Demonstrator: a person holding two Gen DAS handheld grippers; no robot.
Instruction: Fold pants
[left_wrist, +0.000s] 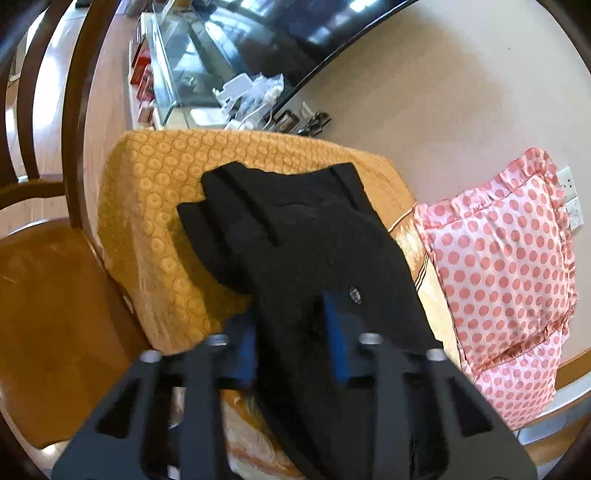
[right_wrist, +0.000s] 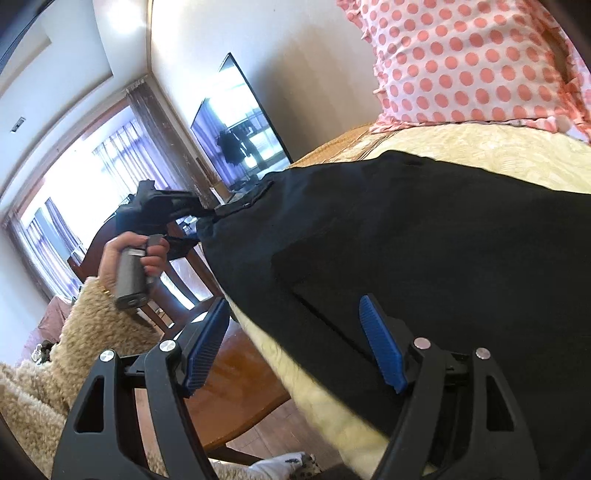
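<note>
Black pants (left_wrist: 295, 236) lie across an orange-yellow cushioned bed surface (left_wrist: 155, 206). My left gripper (left_wrist: 295, 325) is shut on the pants' waist edge, with cloth bunched between its blue pads (left_wrist: 338, 332). In the right wrist view the pants (right_wrist: 424, 240) spread over the cream bedding (right_wrist: 480, 147), and the left gripper (right_wrist: 199, 221) shows at their far corner, held by a hand (right_wrist: 125, 254). My right gripper (right_wrist: 295, 339) is open, its blue pads (right_wrist: 380, 343) straddling the near edge of the pants without pinching it.
A pink polka-dot pillow (left_wrist: 506, 266) lies at the right on the bed, also in the right wrist view (right_wrist: 461, 59). A wooden chair (left_wrist: 44, 314) stands at the left. A television (right_wrist: 240, 136) hangs on the wall, with a glass cabinet (left_wrist: 177, 70) beyond the bed.
</note>
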